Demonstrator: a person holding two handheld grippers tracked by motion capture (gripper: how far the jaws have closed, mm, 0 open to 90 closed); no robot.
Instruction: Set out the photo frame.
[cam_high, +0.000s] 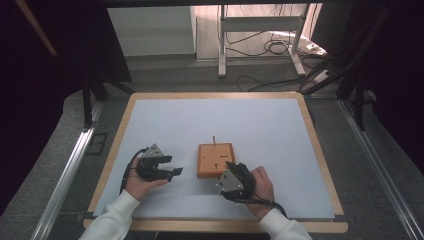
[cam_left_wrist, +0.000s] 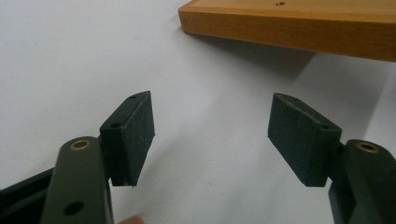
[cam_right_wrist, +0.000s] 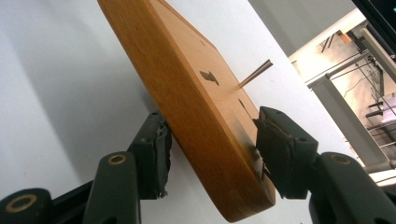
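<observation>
Since the right gripper (cam_right_wrist: 210, 144) already has its jaws around the near corner of the wooden board (cam_high: 215, 159), one pad under it and one on top, I'd say the grab is pretty much done, though I can't tell how hard it's pinching. The board sits mid-surface (cam_high: 260, 125) with a thin peg (cam_high: 214, 139) standing at its far edge. The left gripper (cam_left_wrist: 210, 135) is spread wide, empty, just beside the board. Lifting or moving it looks like what's left.

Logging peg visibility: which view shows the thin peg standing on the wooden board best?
The right gripper view: the peg juts clearly from the wooden board's face, past the right hand-held gripper. In the high view it is a tiny stub at the board's far edge. The left gripper view catches the board's edge.
</observation>
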